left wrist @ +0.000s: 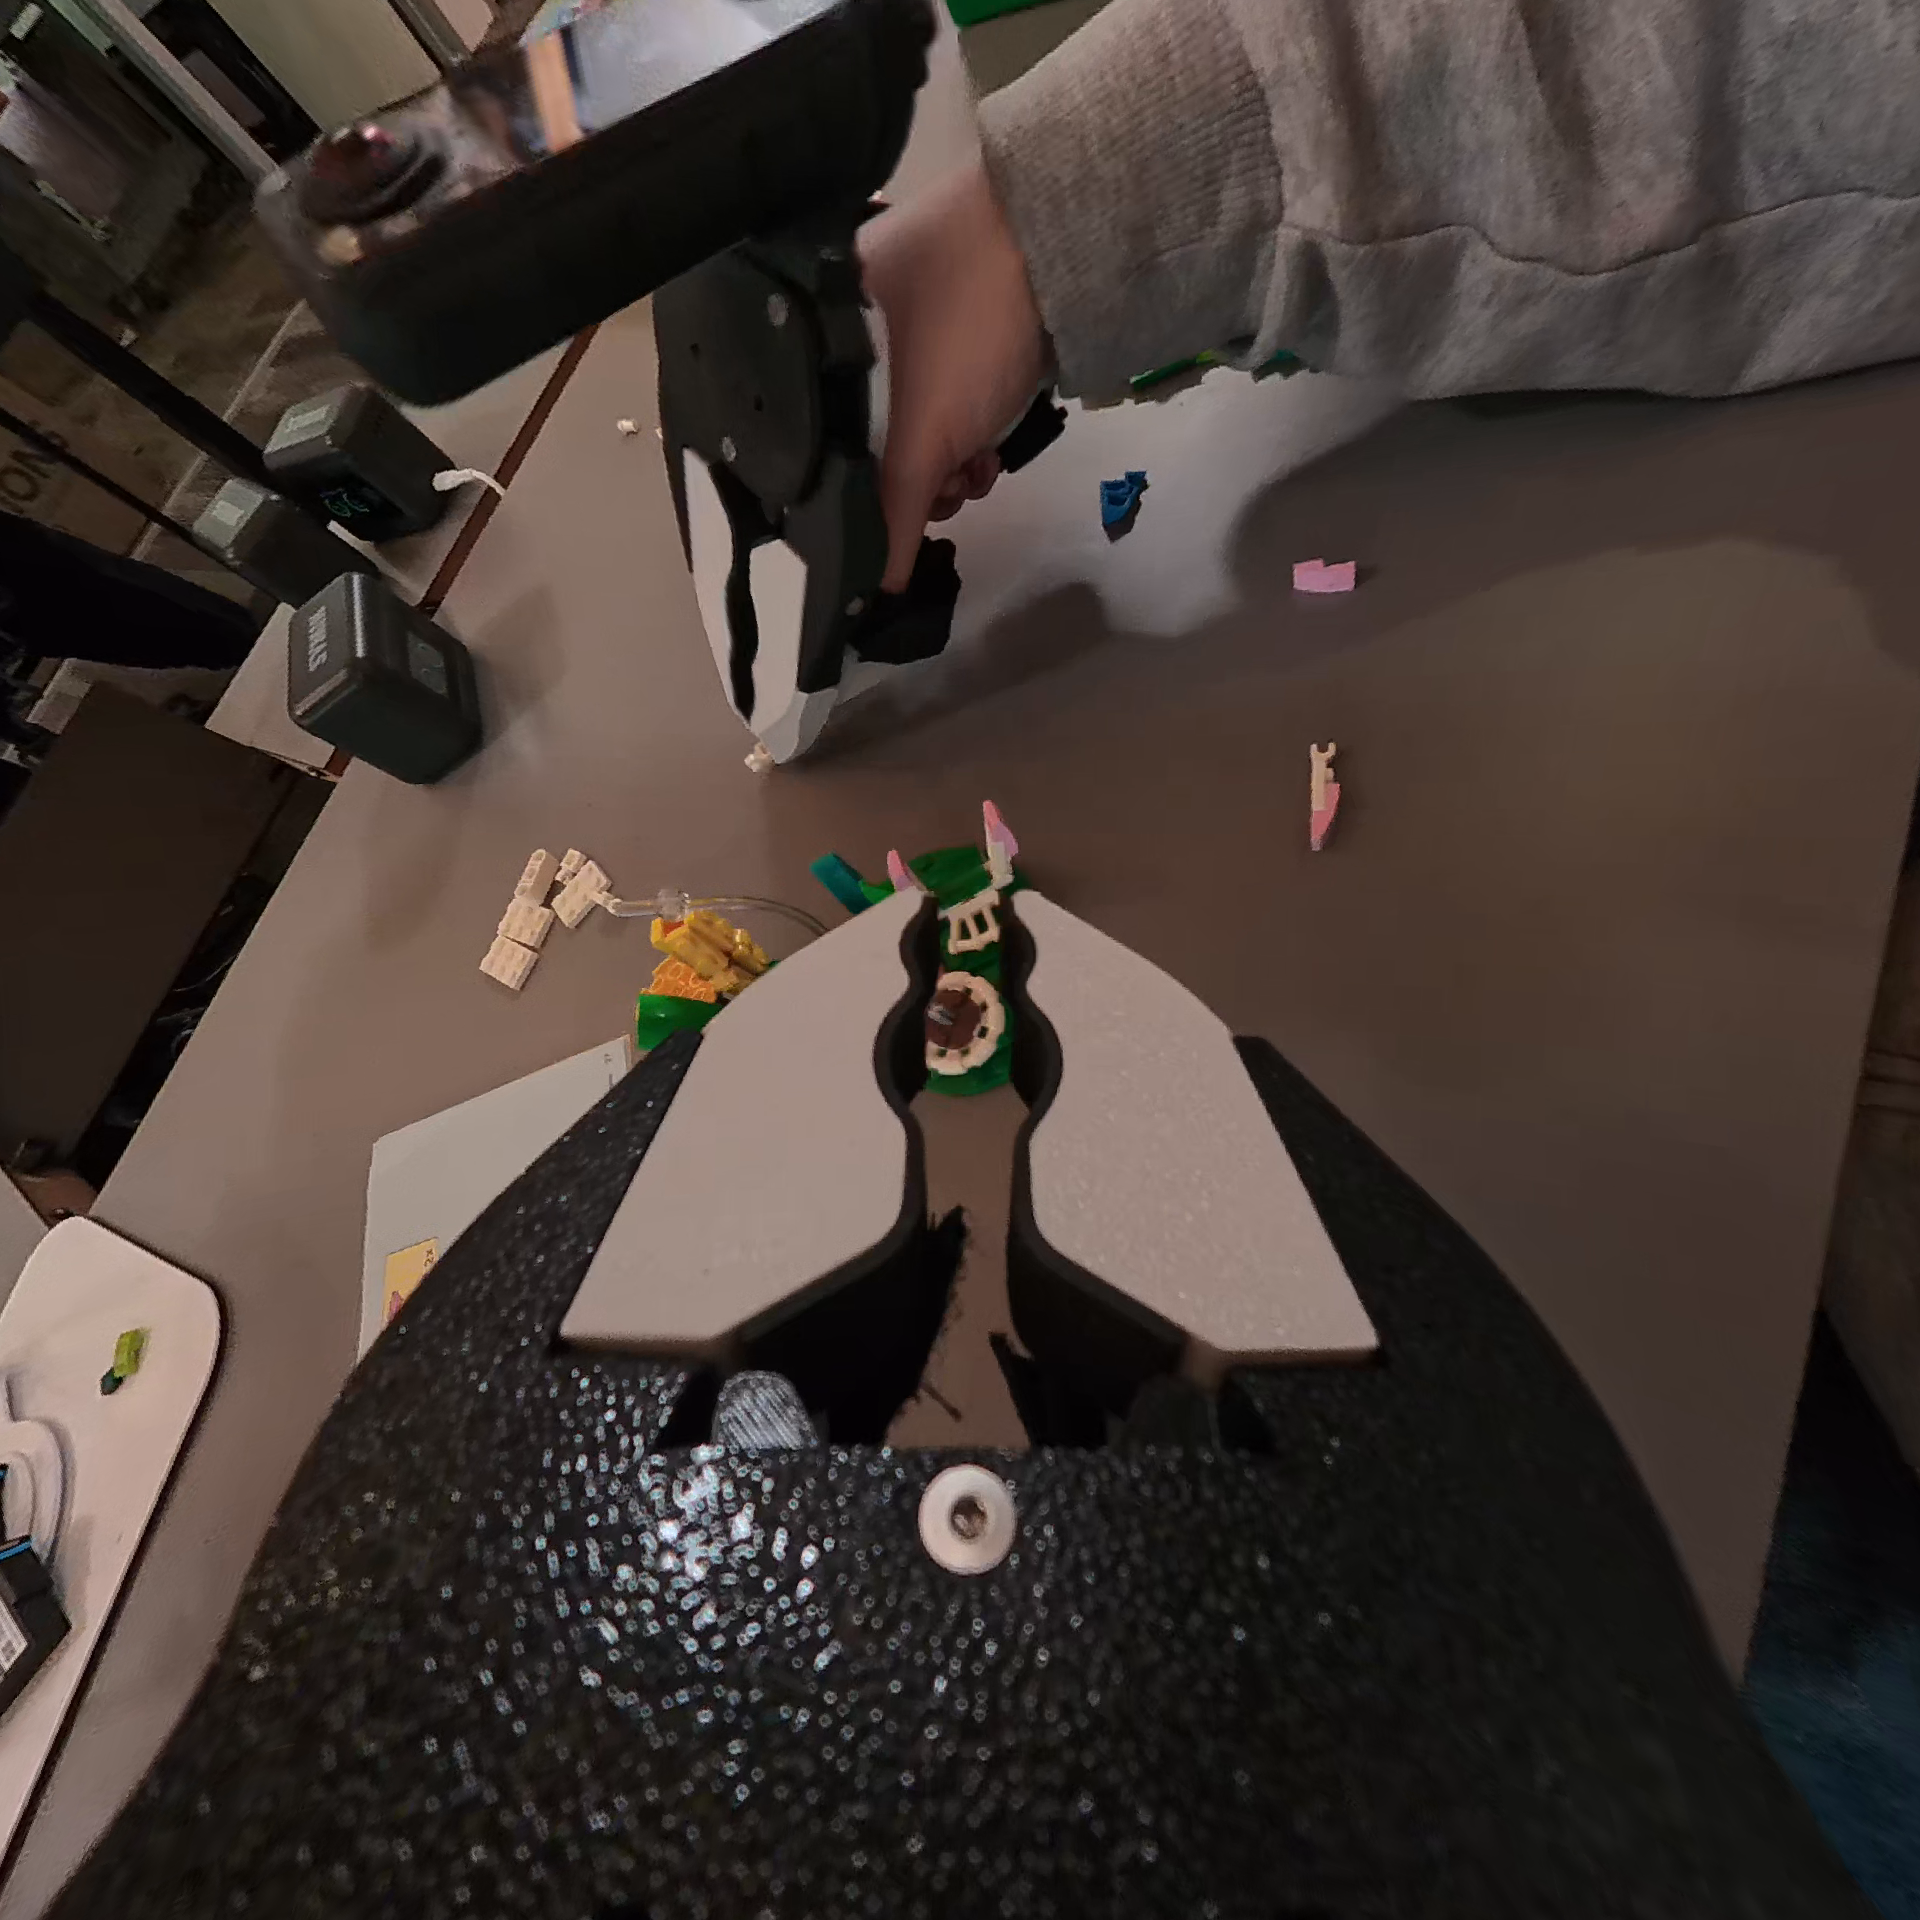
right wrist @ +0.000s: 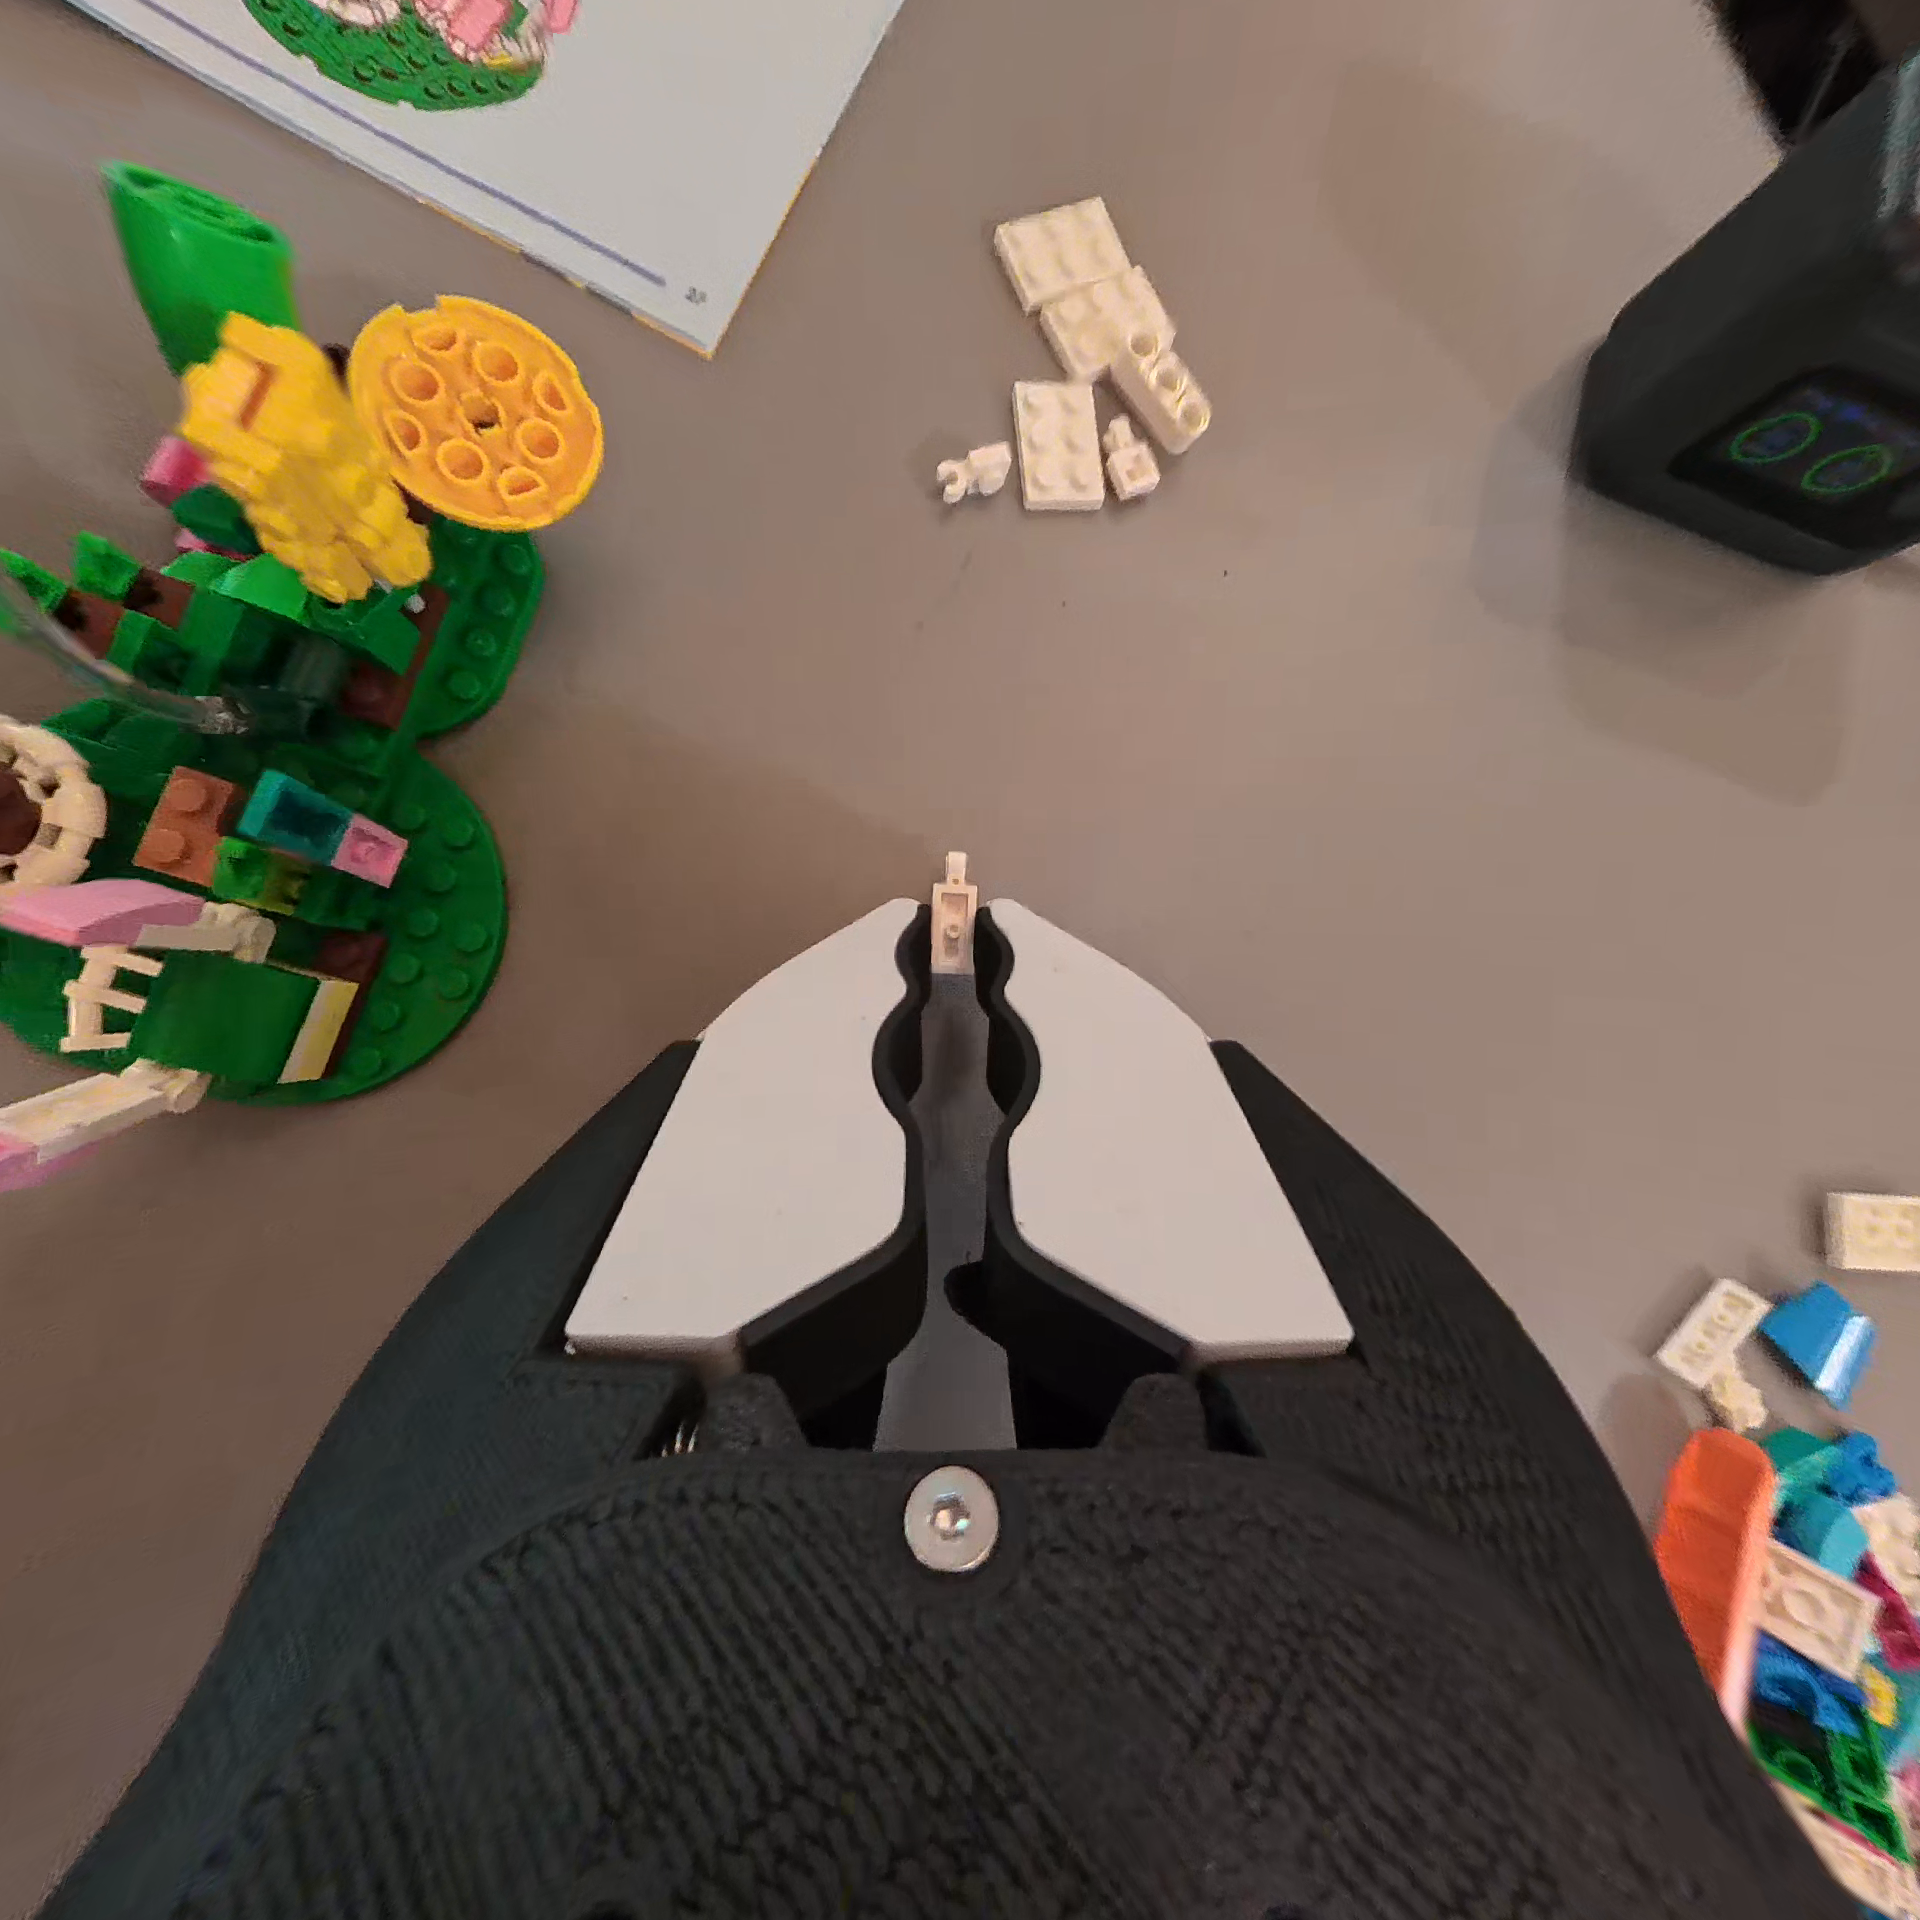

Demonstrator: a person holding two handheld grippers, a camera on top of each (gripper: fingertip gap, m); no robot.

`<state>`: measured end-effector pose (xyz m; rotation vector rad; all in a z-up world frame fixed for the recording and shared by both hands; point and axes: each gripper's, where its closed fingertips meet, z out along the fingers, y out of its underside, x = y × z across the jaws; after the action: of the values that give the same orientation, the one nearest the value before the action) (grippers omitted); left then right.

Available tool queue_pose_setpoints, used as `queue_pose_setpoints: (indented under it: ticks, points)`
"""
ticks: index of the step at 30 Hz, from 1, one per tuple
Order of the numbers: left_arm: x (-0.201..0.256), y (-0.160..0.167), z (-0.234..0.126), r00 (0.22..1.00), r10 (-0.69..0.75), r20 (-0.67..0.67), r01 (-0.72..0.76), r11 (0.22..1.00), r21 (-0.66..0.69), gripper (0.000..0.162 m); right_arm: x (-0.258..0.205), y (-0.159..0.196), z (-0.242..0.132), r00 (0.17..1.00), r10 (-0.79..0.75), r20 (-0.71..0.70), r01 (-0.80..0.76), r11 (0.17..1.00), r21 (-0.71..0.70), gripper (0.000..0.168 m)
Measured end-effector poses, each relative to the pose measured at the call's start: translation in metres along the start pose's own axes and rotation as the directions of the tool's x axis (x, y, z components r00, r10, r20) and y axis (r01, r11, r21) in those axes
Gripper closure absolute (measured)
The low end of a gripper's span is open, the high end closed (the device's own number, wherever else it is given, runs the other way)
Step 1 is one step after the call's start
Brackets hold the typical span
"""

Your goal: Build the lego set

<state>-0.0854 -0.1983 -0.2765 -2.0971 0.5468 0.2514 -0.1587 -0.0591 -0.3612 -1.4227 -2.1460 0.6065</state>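
Observation:
The lego model (right wrist: 312,831) is a green base with a yellow flower (right wrist: 478,410), pink petals and a white ring. My left gripper (left wrist: 968,904) is closed narrowly on the model (left wrist: 961,1023), with the white ring and green parts between its jaws. My right gripper (right wrist: 953,909) is shut on a small white clip piece (right wrist: 951,883) that pokes out past the tips, low over the grey table (right wrist: 1247,727) to the right of the model. In the left wrist view the right gripper (left wrist: 774,743) points down at the table beyond the model, held by a hand in a grey sleeve.
Several loose white plates (right wrist: 1091,353) lie ahead of the right gripper. The instruction booklet (right wrist: 582,135) lies at the far left. A black device (right wrist: 1766,395) stands at the right. A pile of mixed bricks (right wrist: 1808,1558) is at the near right. A pink-white petal (left wrist: 1323,800) lies right of the model. My hands' fingertips stand some 20 cm from each other. The black device (right wrist: 1766,395) lies some 20 cm from my right tips, 35 cm from my left tips. My left wrist view (left wrist: 414,688) looks at it from another angle.

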Motion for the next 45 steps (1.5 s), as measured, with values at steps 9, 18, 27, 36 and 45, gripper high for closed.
queue_pose_setpoints:
  ticks: [9,18,27,36,45]
  points:
    - [-0.018,-0.031,0.002,0.987,-0.106,0.118,0.080,0.974,0.211,0.150,-0.058,-0.051,-0.115,0.686,-0.462,-0.563,0.725,0.499,0.474,0.162]
    - [0.018,-0.061,0.025,0.993,-0.115,0.024,0.101,0.939,0.329,0.139,-0.110,-0.023,-0.162,0.366,-0.498,-0.786,0.925,0.283,0.252,0.162]
    - [0.043,-0.071,0.028,0.985,-0.127,-0.121,0.164,0.914,0.372,0.151,-0.122,-0.008,-0.172,0.199,-0.507,-0.839,0.969,0.228,0.092,0.163]
    - [0.055,-0.082,0.018,0.964,-0.112,-0.242,0.212,0.873,0.439,0.152,-0.131,-0.005,-0.179,0.059,-0.507,-0.860,0.988,0.154,-0.023,0.162]
    - [0.053,-0.082,0.015,0.987,-0.028,-0.161,0.101,0.879,0.465,0.157,-0.135,-0.005,-0.180,0.021,-0.494,-0.869,0.989,0.136,-0.053,0.155]
